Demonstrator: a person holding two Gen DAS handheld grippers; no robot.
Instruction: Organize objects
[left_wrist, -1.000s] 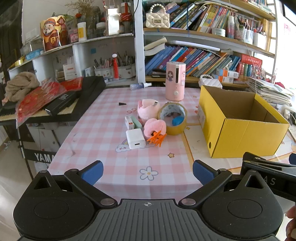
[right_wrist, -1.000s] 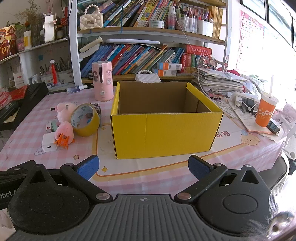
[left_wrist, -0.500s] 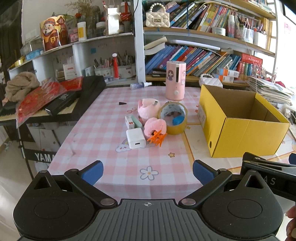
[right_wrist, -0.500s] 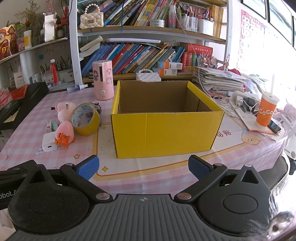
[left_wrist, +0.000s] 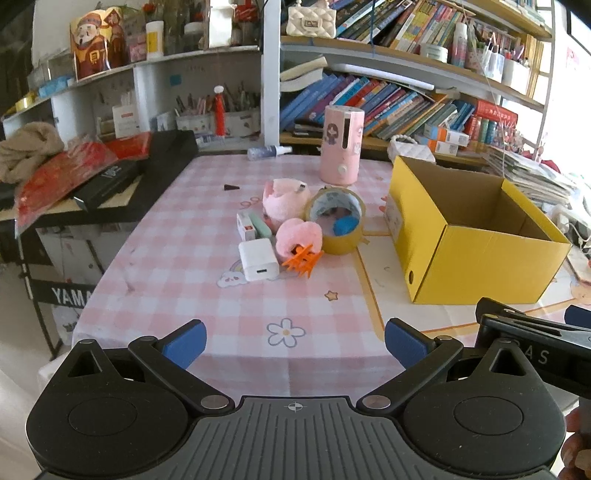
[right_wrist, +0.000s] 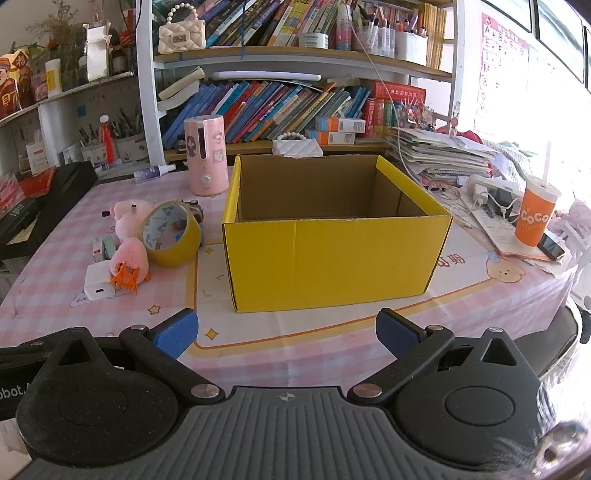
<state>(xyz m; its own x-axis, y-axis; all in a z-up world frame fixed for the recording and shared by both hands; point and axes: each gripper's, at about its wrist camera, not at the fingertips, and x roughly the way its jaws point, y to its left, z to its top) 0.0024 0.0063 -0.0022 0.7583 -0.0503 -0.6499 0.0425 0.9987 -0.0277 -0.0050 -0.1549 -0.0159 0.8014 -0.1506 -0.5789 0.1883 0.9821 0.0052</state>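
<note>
Both grippers, left gripper (left_wrist: 293, 341) and right gripper (right_wrist: 286, 330), hover at the near tabletop edge, jaws spread wide and empty. The clutter sits mid-tabletop: charger (left_wrist: 258, 259), tape roll (left_wrist: 335, 225), orange clip (left_wrist: 302, 260) touching. Grab one, its neighbours could shift. The box (right_wrist: 334, 254) sits empty alongside.

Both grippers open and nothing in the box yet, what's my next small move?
Probably ease the left gripper forward toward the white charger. It is the nearest piece of the cluster, lies clear at its edge, and the yellow box stands empty.
</note>
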